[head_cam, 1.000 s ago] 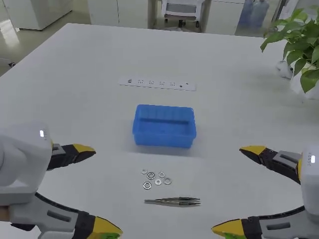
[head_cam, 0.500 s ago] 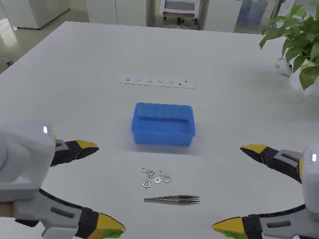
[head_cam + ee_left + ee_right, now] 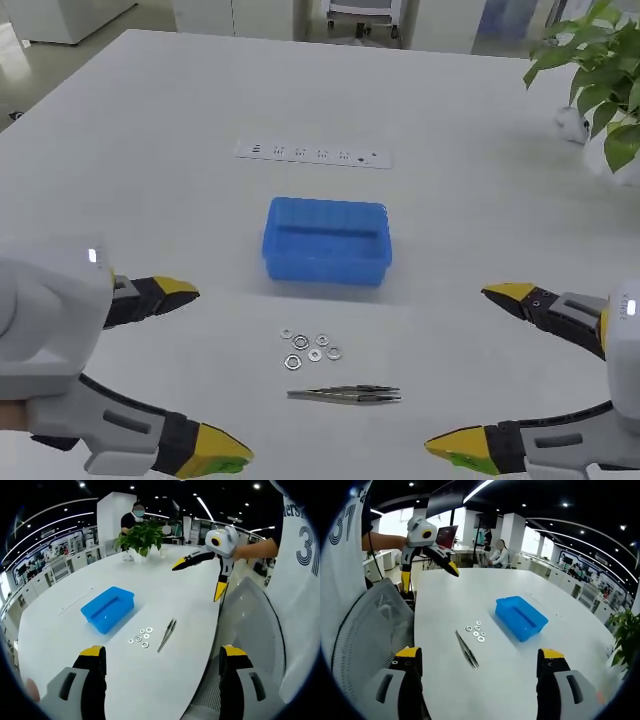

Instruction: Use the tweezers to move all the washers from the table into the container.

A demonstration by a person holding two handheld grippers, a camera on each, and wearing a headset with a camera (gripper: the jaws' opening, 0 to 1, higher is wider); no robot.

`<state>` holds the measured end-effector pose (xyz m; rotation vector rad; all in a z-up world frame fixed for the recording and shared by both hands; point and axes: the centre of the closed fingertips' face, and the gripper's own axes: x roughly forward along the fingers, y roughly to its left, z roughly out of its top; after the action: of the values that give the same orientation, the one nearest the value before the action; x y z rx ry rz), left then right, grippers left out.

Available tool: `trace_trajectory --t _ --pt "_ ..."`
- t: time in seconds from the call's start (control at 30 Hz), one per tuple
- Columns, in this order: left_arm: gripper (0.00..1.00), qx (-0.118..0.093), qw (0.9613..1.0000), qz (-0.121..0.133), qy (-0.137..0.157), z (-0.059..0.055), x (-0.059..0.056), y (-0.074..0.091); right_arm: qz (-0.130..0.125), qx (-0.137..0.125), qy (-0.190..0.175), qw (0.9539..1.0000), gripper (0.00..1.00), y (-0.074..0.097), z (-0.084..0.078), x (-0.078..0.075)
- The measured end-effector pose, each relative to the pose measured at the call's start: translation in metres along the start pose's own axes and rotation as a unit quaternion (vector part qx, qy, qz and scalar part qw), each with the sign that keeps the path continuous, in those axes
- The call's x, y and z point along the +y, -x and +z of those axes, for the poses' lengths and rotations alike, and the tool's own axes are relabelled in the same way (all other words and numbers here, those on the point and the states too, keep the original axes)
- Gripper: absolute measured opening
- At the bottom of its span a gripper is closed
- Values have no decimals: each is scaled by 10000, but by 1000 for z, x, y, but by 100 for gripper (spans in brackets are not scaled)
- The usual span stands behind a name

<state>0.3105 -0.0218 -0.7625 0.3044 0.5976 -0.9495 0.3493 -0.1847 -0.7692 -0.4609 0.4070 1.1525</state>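
Observation:
Several small metal washers (image 3: 310,348) (image 3: 141,637) (image 3: 476,631) lie in a loose cluster on the white table (image 3: 150,150). Steel tweezers (image 3: 345,394) (image 3: 166,634) (image 3: 467,650) lie flat just in front of them. Behind the washers stands a blue rectangular container (image 3: 326,241) (image 3: 107,608) (image 3: 521,617), with nothing visible inside. My left gripper (image 3: 205,375) (image 3: 160,662) is open at the lower left, well apart from the washers. My right gripper (image 3: 470,370) (image 3: 477,662) is open at the lower right, holding nothing.
A white power strip (image 3: 312,154) lies beyond the container. A potted green plant (image 3: 597,70) (image 3: 142,537) stands at the table's far right corner. A mesh office chair (image 3: 367,625) (image 3: 252,625) sits at the near table edge. People are in the background.
The head camera has tilted down slightly, so the table contents sit a little higher in the picture. Both grippers stay open in about the same places; washers and tweezers have not moved.

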Motion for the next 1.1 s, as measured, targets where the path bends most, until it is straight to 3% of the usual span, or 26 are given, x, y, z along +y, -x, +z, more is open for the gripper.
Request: trace_trajectory --t 0.87,0.93,1.0,1.1 --pt "99 118 9998 -99 158 -15 8 -13 103 253 -137 9995 93 -13 -12 -1" --pt "99 174 9997 -115 131 -18 8 -16 141 297 -111 9994 93 -15 -13 1" --pt "99 360 9992 -148 79 -26 6 -18 152 321 -90 9993 93 -15 -16 1" --pt "98 407 9990 -162 45 -30 4 -20 198 303 -203 9991 92 -18 -16 1"
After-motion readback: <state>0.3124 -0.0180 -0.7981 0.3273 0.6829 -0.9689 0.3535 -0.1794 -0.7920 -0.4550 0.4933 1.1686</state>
